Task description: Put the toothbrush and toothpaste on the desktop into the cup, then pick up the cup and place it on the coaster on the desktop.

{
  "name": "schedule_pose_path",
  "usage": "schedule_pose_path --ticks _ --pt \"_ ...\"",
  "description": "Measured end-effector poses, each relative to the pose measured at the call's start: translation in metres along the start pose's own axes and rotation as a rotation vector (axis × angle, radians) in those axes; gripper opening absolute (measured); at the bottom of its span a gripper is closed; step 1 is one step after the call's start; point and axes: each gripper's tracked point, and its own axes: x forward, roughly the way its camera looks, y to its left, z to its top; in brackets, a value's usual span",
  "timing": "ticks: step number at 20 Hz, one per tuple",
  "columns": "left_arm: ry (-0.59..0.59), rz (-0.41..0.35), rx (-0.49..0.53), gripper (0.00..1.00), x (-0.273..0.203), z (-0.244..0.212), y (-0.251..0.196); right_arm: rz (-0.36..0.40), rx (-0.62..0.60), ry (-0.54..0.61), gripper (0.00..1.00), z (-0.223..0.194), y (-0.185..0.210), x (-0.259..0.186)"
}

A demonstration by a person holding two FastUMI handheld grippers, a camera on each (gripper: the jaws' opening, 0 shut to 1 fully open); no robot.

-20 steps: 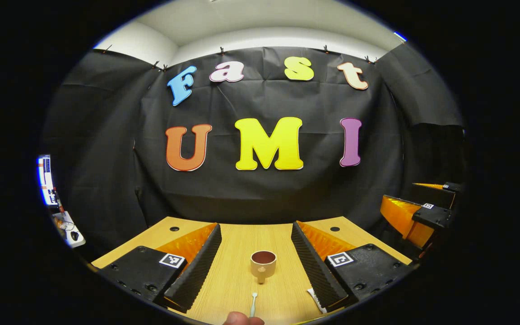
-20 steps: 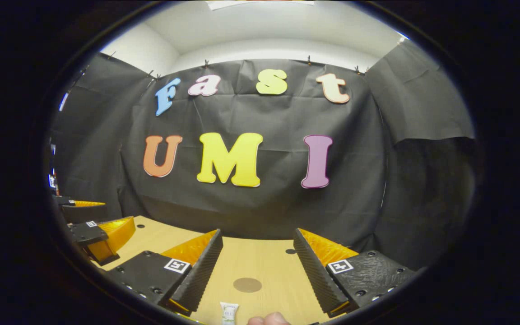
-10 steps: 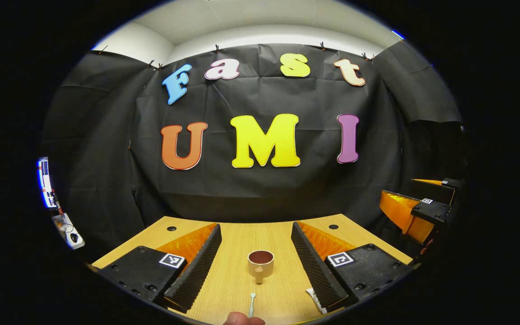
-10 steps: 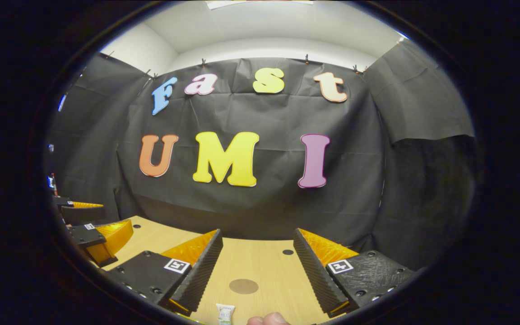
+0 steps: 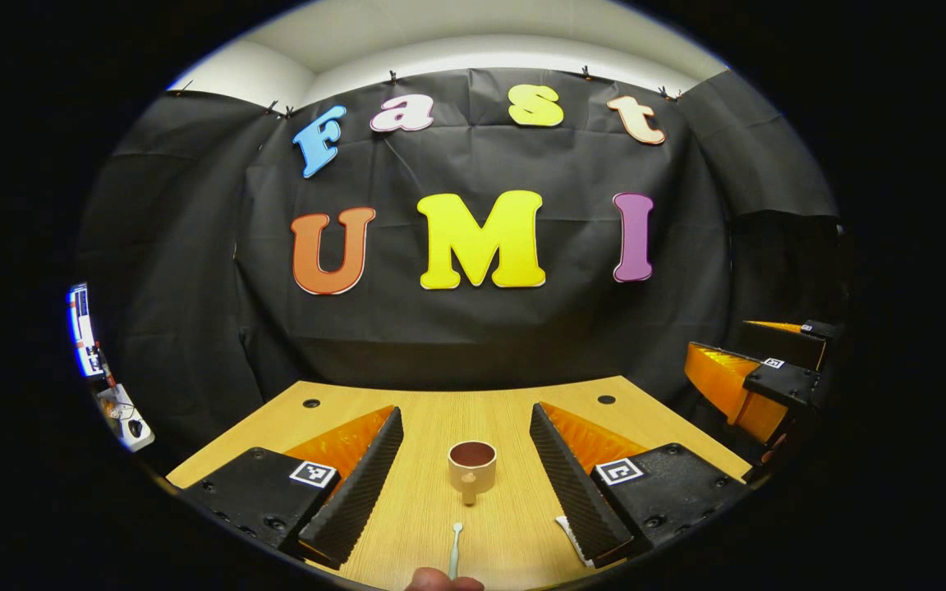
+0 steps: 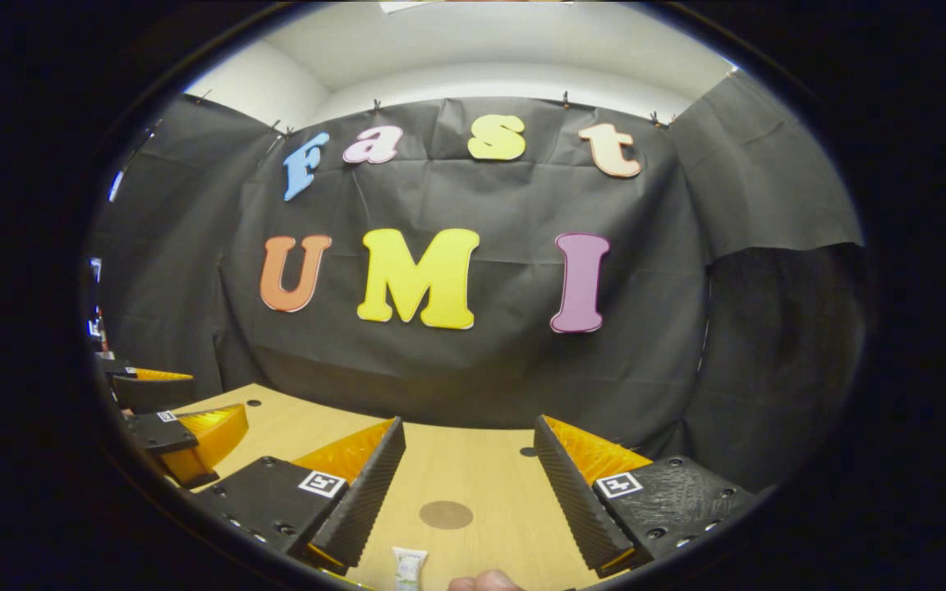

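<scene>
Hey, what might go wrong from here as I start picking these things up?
The toothbrush is thin and flat on the desk, so the open left tool may slip off it or scrape the wood. The cup is small and stands just beyond it; a forward push could tip it.

In the left gripper view we see the cup (image 5: 472, 469) standing on the desktop (image 5: 440, 402), and the toothbrush (image 5: 455, 550) lies before it. In the right gripper view the coaster (image 6: 446, 515) lies on the desktop, with the toothpaste (image 6: 409, 568) before it.
</scene>
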Motion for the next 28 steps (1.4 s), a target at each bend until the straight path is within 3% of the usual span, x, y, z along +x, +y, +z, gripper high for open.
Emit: schedule_pose_path --ticks 10,16,23,28 --pt "0.324 -0.028 0.01 0.99 -0.014 -0.113 0.001 0.021 -0.015 0.184 0.95 -0.066 0.004 -0.004" --pt "0.509 -0.023 -0.037 0.99 -0.018 -0.185 0.009 0.015 -0.039 0.267 0.95 -0.102 0.003 -0.015" --pt "0.668 -0.033 -0.076 1.0 -0.003 -0.247 0.017 -0.003 -0.071 0.301 0.95 -0.113 -0.003 -0.023" --pt "0.716 -0.05 -0.074 0.88 0.006 -0.267 0.018 -0.003 -0.08 0.341 0.95 -0.127 -0.002 -0.025"
